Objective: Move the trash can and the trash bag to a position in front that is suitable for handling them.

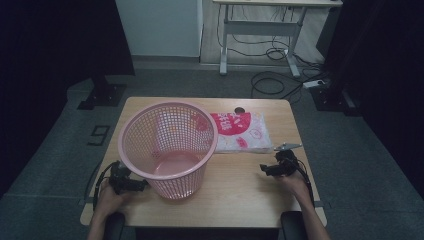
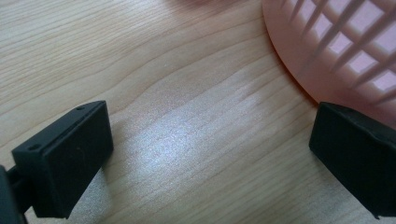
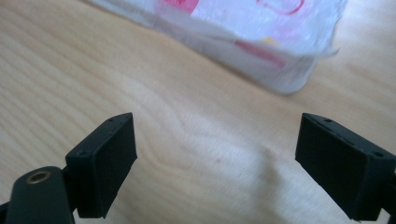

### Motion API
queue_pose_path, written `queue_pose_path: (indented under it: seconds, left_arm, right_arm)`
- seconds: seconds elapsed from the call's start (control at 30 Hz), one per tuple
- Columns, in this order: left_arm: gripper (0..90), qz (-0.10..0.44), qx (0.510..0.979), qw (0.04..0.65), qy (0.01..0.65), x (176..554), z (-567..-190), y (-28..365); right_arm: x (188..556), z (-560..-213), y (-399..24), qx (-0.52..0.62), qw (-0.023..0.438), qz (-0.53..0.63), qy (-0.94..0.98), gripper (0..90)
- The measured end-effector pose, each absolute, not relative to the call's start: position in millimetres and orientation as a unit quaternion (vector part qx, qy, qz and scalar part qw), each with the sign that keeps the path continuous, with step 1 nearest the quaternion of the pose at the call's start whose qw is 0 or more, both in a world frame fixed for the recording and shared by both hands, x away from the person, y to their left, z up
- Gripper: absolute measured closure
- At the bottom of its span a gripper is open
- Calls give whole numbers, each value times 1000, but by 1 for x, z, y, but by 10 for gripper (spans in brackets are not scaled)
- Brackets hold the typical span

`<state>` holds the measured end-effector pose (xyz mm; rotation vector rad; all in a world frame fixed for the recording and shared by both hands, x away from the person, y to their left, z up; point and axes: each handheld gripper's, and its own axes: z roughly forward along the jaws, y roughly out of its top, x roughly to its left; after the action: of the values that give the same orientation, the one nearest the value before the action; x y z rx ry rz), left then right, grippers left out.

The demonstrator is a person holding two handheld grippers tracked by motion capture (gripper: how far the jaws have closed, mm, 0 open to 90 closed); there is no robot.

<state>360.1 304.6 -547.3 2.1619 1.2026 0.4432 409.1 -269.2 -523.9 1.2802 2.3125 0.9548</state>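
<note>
A pink mesh basket (image 1: 167, 147) stands upright on the left half of the wooden table (image 1: 240, 195). Behind it to the right lies a white plastic pack with red print (image 1: 242, 132). My left gripper (image 1: 142, 185) rests on the table at the basket's lower left, jaws open over bare wood, its far jaw close to the basket's base (image 2: 336, 51). My right gripper (image 1: 265, 169) hovers near the table's right edge, in front of the pack. Its jaws stand wide open with bare wood between them, and the pack's near corner (image 3: 285, 60) lies just beyond them.
The table is small, with carpeted floor all around. A desk frame (image 1: 260, 30) and loose cables (image 1: 280, 75) stand on the floor behind. A black stand base (image 1: 102, 95) sits at the back left. Bare wood lies between the two grippers.
</note>
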Motion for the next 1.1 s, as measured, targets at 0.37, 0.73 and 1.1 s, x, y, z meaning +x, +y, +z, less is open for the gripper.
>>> queue_pose_path:
  seconds: [0.37, 0.73, 1.1]
  left_arm:
    - [0, 165, 820, 310, 452, 361, -547, 305]
    - [0, 165, 820, 310, 451, 361, -547, 305]
    - [0, 166, 819, 309, 454, 360, -547, 305]
  right_arm:
    - [447, -481, -269, 458, 179, 335, 804, 169]
    - [504, -505, -266, 511, 182, 289, 789, 377]
    - [506, -533, -261, 495, 157, 281, 807, 686]
